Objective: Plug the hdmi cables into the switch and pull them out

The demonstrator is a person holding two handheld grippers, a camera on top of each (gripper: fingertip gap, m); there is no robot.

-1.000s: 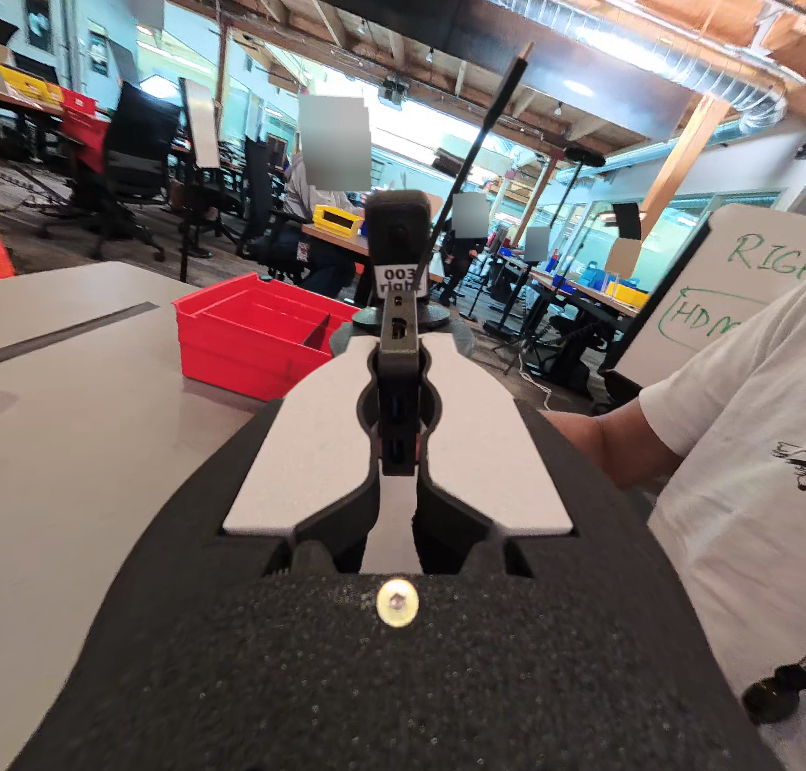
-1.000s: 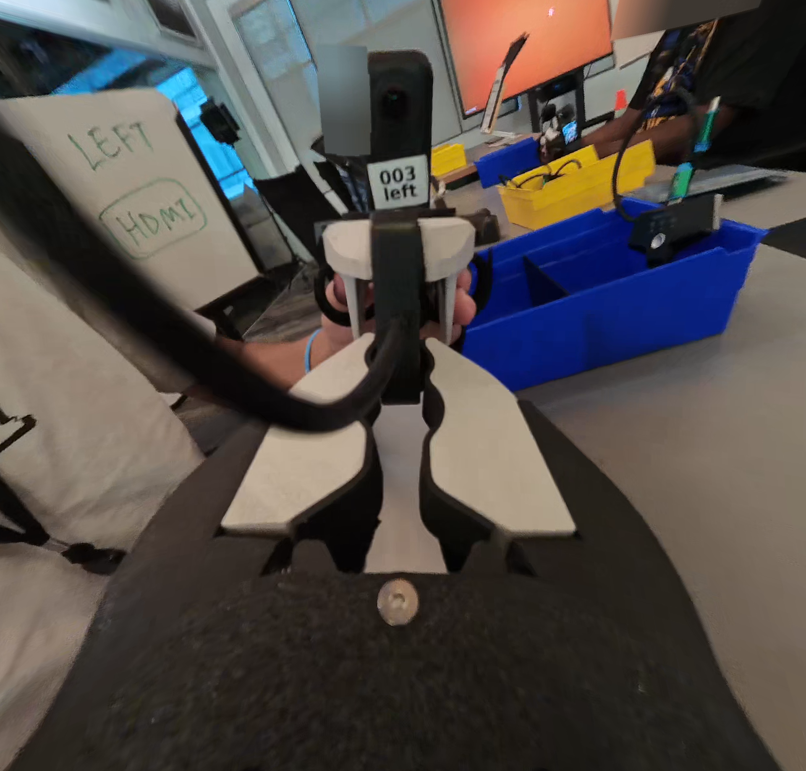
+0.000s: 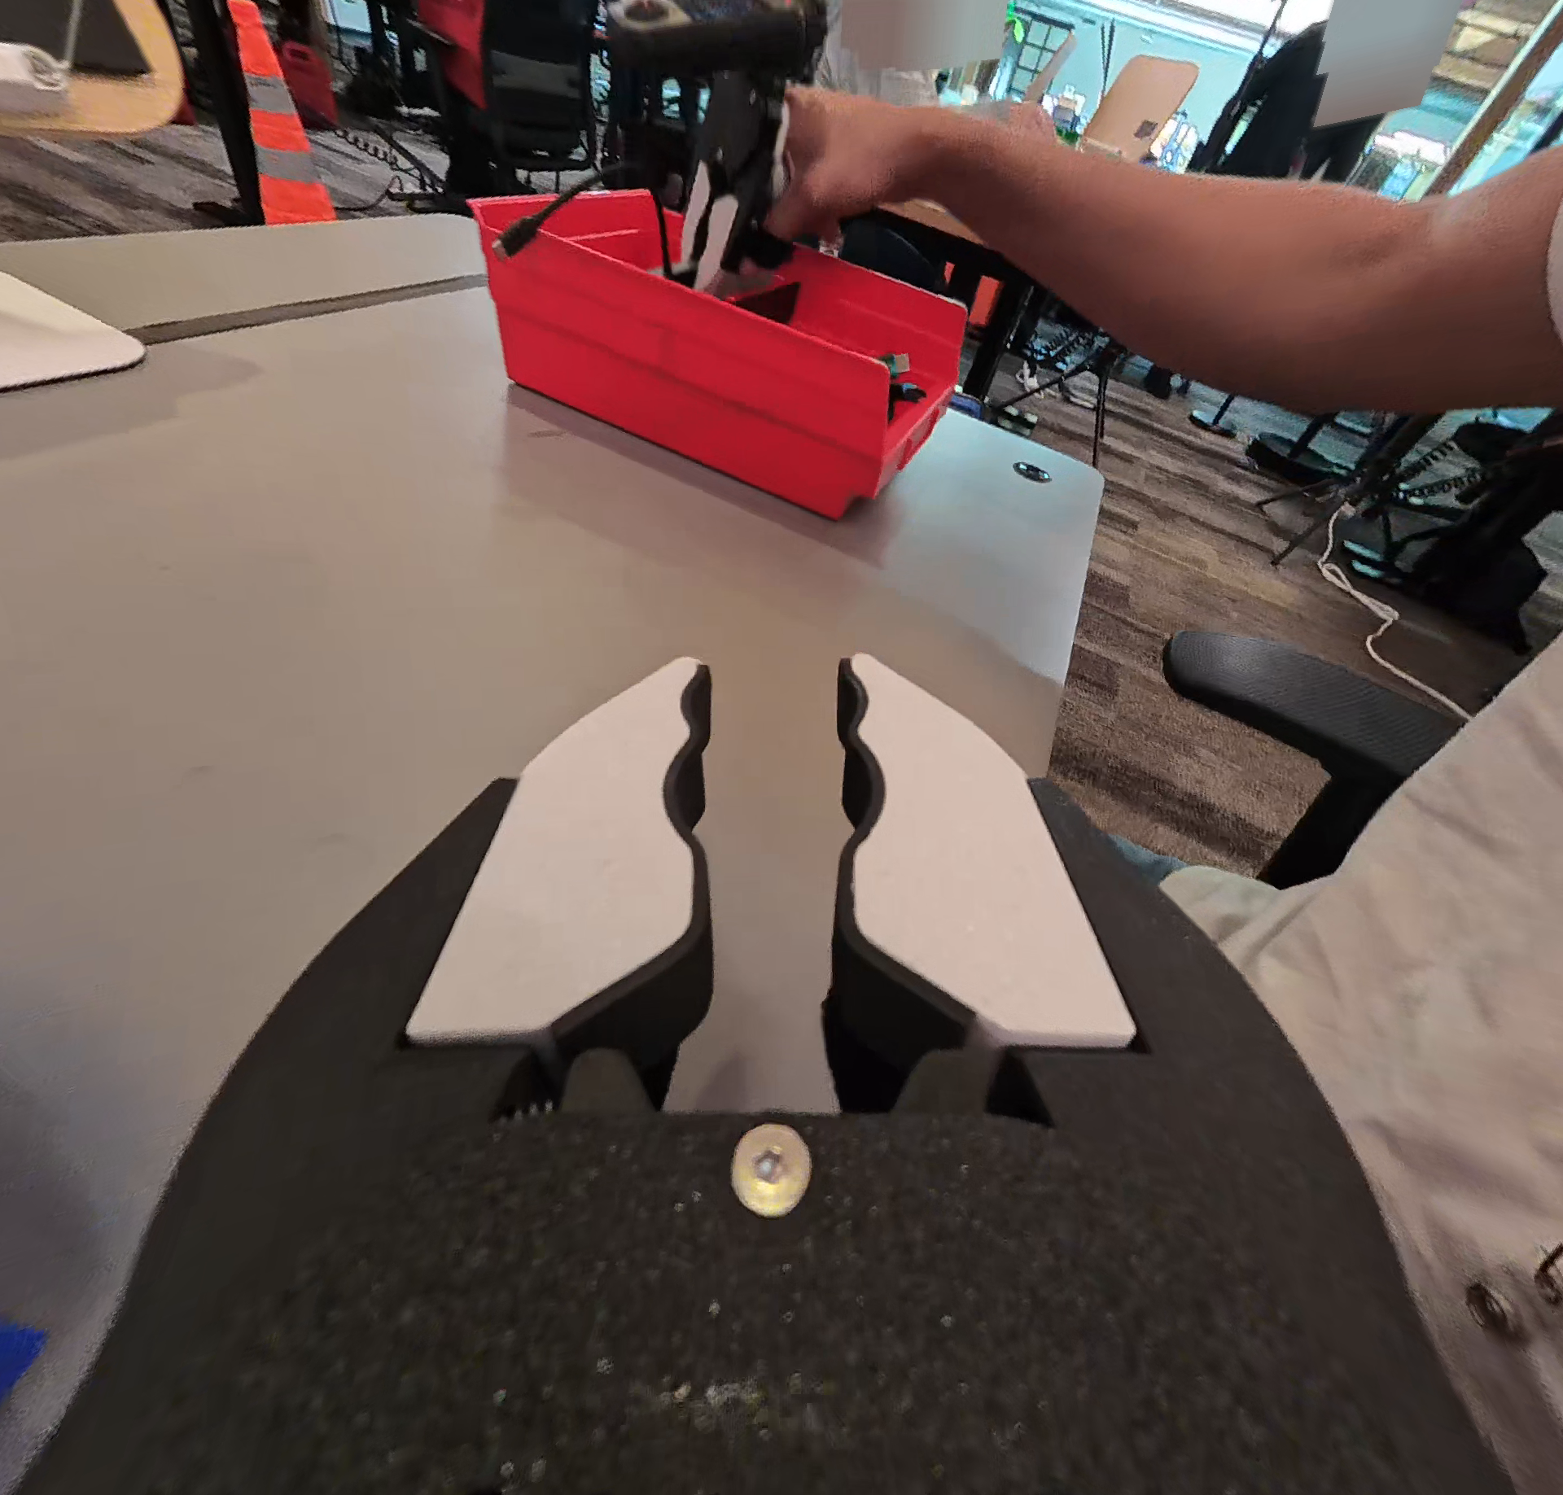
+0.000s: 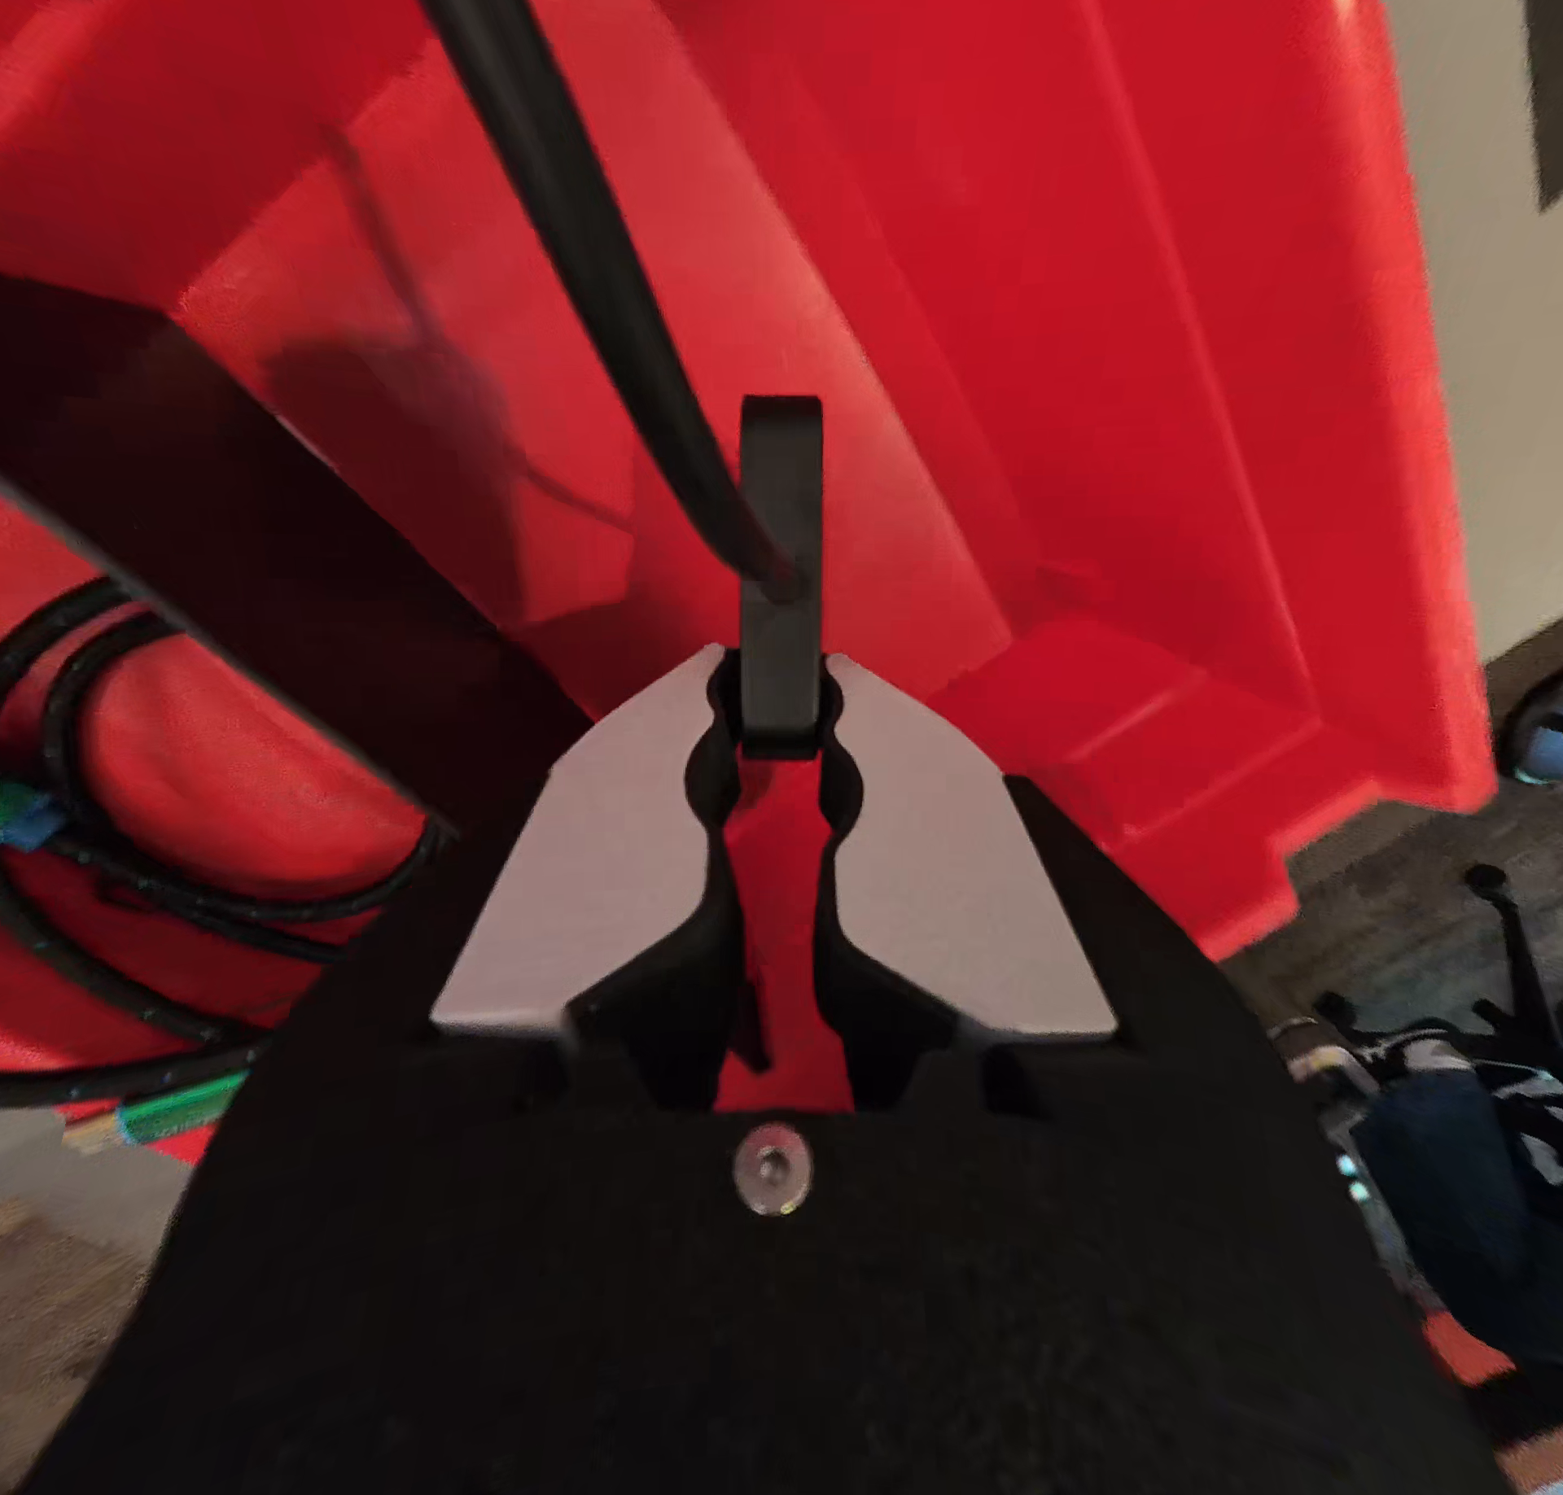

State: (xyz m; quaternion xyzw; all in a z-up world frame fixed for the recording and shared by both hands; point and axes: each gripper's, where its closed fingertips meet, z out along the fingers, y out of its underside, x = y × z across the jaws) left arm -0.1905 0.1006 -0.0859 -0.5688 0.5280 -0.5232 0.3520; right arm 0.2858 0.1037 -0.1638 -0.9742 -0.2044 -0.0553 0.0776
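Note:
My left gripper (image 3: 771, 668) is open and empty, low over the grey table (image 3: 296, 567). My right gripper (image 4: 778, 660) is shut on a flat black hdmi piece (image 4: 780, 507) with a black cable (image 4: 550, 186) attached. I cannot tell whether the piece is the switch or a plug. It hangs inside the red bin (image 4: 1099, 355). In the left wrist view the right gripper (image 3: 719, 258) dips into the red bin (image 3: 702, 372), and the cable's free connector (image 3: 510, 244) sticks out over the bin's left end.
A black divider (image 4: 254, 482) splits the bin. Coiled black cables (image 4: 101, 778) with green ends lie in its left compartment. An arm (image 3: 1184, 220) reaches across the table's right side. A white pad (image 3: 51, 338), an orange cone (image 3: 275, 118) and a chair (image 3: 1294, 693) surround the table.
My left gripper has let go of the black piece, opened and dropped back over the table. My right gripper has carried the piece and its cable away into the red bin.

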